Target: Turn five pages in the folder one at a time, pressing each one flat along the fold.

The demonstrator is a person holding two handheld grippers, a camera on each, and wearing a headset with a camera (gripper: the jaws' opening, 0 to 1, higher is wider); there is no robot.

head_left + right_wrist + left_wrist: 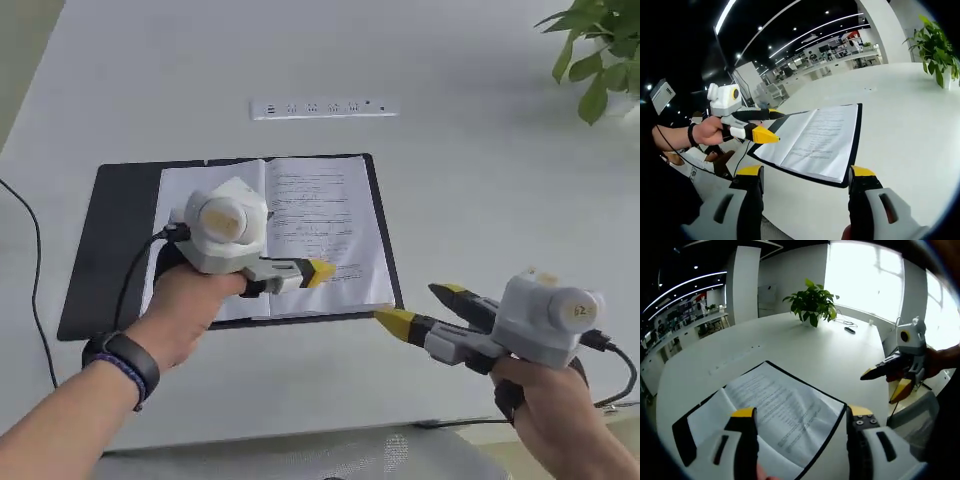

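Observation:
A black folder (110,225) lies open on the white table, with printed pages (320,225) spread flat in it. My left gripper (318,271) hovers open over the lower part of the right-hand page (785,410), nothing between its jaws. My right gripper (418,308) is open too, just off the folder's near right corner (842,181), holding nothing. In the right gripper view the folder (857,130) lies ahead and the left gripper (762,125) comes in from the left. The right gripper (885,380) appears at the right of the left gripper view.
A white power strip (325,108) lies on the table beyond the folder. A potted plant (598,50) stands at the far right corner (812,302). A black cable (30,260) runs along the left. The table's near edge (300,435) is close to me.

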